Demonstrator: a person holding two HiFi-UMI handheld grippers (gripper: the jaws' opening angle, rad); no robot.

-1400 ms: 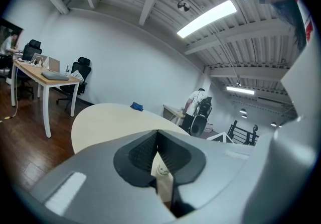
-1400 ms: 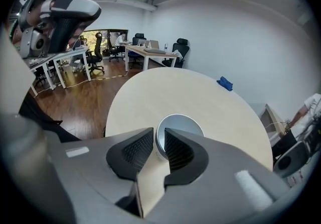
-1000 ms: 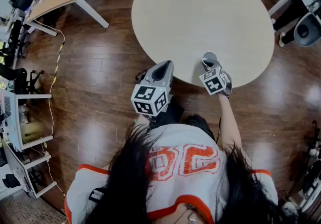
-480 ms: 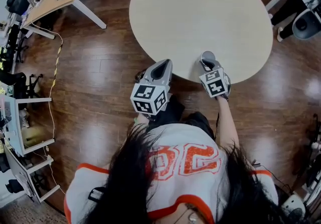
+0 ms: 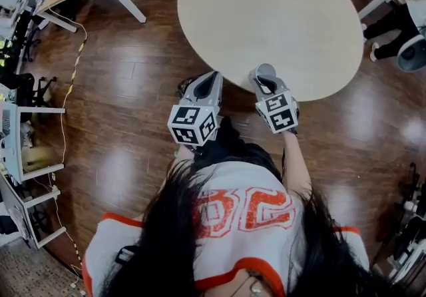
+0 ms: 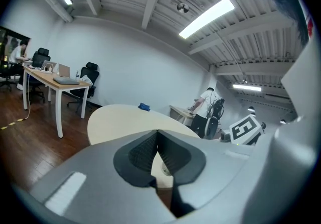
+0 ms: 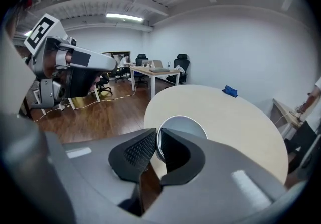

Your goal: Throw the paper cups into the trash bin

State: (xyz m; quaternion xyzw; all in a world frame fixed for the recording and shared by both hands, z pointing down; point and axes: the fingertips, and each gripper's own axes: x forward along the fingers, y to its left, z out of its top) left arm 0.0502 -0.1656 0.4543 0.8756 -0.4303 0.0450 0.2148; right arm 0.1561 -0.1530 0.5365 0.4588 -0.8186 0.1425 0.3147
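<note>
Jaws of the right gripper [image 7: 156, 132] were nearly together, pinching the wall of a paper cup [image 7: 184, 124] at its rim by the near edge of the round surface [image 5: 279, 9], while the left gripper [image 6: 157, 135] beside it was closed on nothing. For a clean carry, the pinch should be firm without crushing the thin rim. The cup should be released only when squarely over the grey tub [image 5: 416, 54] at the far right, which looked like the bin.

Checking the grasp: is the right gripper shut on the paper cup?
Shut on it: the right gripper pinches the paper cup by its wall, one pad inside the rim.
</note>
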